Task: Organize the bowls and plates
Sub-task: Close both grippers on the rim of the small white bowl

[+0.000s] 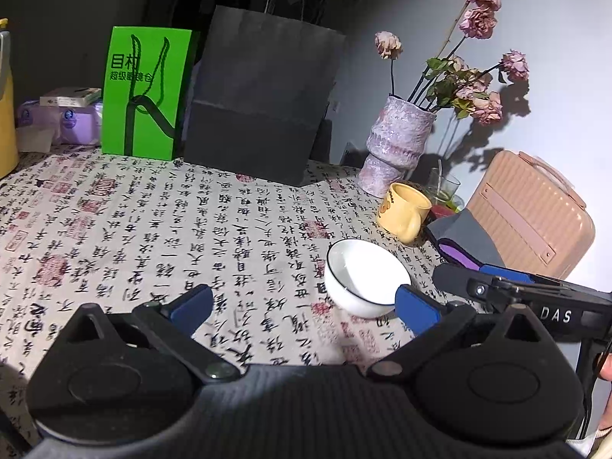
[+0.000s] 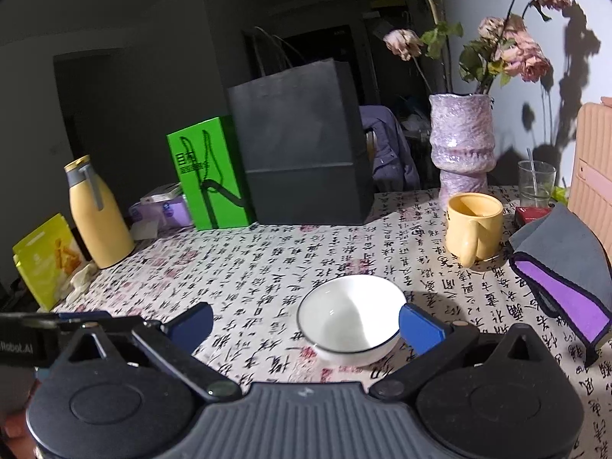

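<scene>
One white bowl [image 2: 350, 319] with a thin dark rim sits upright on the table [image 2: 267, 267], which is covered in a cloth printed with black calligraphy and red seals. The right hand-held gripper [image 2: 306, 323] hangs low over the cloth with its blue-padded fingers [image 2: 419, 327] spread wide; the bowl lies between them, close against the right-side pad, and I cannot tell whether the two touch. Nothing is clamped. The left hand-held gripper [image 1: 304, 306] is likewise wide apart and holds nothing; from its camera the bowl [image 1: 363, 277] shows just past its right finger [image 1: 417, 311], ahead and to the right. The right tool also shows at the right edge of the left view, marked "DAS". Behind the bowl stands a yellow mug [image 2: 474, 227], handle turned toward the cameras. Further back: a lilac textured vase [image 2: 463, 149] with wilted pink roses [image 2: 516, 49], a black paper bag [image 2: 302, 145], a green bag [image 2: 208, 176], a yellow flask [image 2: 97, 218]. A grey and purple cloth [image 2: 566, 267] lies to the right, near a pink ribbed case [image 1: 531, 210].
</scene>
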Tool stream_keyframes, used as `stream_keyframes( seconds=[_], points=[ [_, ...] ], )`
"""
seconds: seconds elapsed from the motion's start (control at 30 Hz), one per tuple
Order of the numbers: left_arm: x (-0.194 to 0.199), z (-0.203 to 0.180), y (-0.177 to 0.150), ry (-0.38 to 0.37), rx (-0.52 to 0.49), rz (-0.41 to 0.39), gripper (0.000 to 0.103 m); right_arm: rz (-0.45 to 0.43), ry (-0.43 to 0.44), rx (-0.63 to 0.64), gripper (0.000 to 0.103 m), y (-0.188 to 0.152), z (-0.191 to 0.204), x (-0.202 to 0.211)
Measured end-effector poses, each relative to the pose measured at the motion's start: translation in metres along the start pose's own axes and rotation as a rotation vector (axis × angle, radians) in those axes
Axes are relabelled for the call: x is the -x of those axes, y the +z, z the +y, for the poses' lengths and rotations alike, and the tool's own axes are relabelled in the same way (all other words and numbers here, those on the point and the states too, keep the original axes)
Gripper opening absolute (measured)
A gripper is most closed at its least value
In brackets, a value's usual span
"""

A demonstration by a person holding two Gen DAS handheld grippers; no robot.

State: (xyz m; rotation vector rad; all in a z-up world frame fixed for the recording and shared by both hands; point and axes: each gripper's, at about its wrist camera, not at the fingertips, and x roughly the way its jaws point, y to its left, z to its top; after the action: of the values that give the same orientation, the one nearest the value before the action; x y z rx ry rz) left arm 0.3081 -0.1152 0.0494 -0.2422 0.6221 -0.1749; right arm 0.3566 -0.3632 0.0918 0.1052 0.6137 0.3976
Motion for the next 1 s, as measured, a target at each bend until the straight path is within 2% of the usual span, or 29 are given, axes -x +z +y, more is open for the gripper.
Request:
stream_keyframes(
  seconds=[0.17, 0.4, 0.6, 0.83, 1.0],
  points=[
    [-0.024, -0.007, 0.012, 0.019, 0.033, 0.025, 0.103, 0.036, -0.017, -0.033, 0.103, 0.022, -0.016, -0.023],
    [-0.067, -0.007, 0.022, 0.062, 0.087, 0.107, 0.103, 0.086, -0.033, -0.092, 0.103, 0.04, -0.041, -0.069],
    [-0.102, -0.009, 0.028, 0.108, 0.121, 0.171, 0.103, 0.085, 0.019, -0.183, 0.103, 0.024, -0.072, -0.094],
    [-0.146, -0.023, 0.032, 0.156, 0.166, 0.204, 0.103, 0.112, 0.024, -0.333, 0.103, 0.006, -0.114, -0.101],
    [-0.171, -0.026, 0.028, 0.181, 0.165, 0.239, 0.103, 0.154, 0.008, -0.315, 0.101, 0.002, -0.113, -0.107]
  ],
)
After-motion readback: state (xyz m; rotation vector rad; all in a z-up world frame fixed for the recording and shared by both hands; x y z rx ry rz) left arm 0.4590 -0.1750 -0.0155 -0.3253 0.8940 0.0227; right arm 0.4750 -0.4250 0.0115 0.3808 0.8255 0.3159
